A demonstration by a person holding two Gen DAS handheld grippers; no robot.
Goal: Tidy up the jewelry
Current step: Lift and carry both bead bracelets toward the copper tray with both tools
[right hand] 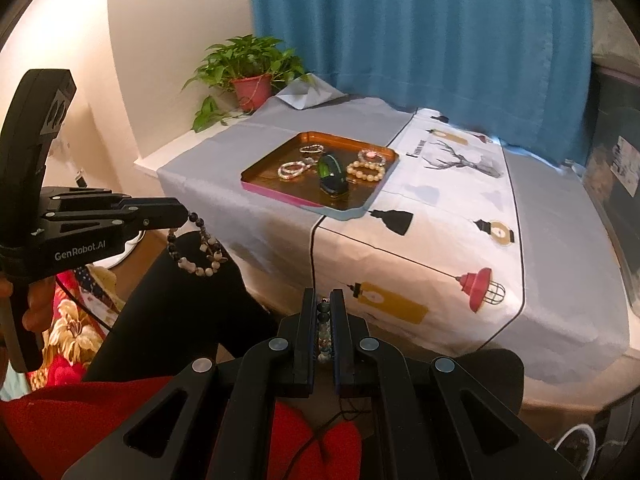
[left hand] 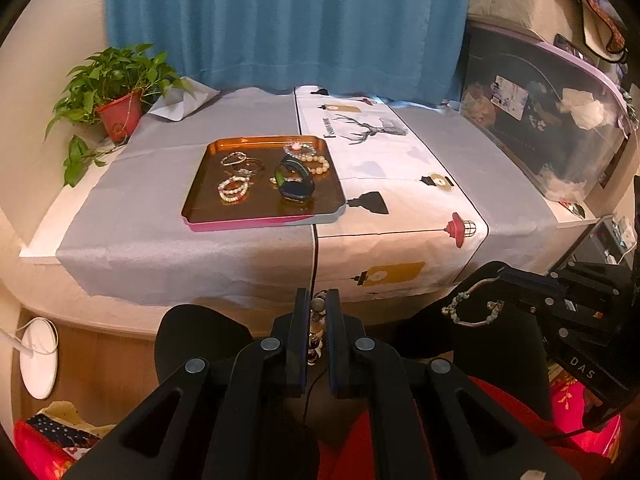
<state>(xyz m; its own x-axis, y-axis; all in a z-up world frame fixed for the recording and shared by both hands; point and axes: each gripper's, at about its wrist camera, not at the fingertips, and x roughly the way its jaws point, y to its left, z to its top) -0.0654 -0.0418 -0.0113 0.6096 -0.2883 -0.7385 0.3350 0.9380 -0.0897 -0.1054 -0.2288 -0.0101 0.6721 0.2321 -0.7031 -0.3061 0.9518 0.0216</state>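
Left wrist view, from left to right: a potted plant (left hand: 120, 110) stands at the far left corner of the counter (left hand: 180, 248), then comes the orange tray (left hand: 200, 216) lying on the grey cloth, well ahead of both grippers. It holds several bead bracelets (left hand: 234, 189) and a dark watch (left hand: 296, 184) beside them. Nearer, the left gripper (left hand: 318, 308) has its fingers pinching a black-and-white bead bracelet (left hand: 318, 326) (seen better from the other camera, where it dangles in a loop (right hand: 196, 248) below the fingertips, over the person's dark trouser leg). Further right, the right gripper (left hand: 506, 280) is closed on a thin bangle with small greenish beads (left hand: 472, 308), which hangs off its tip. Both grippers sit below the counter's front edge, apart from each other and short of the tray.
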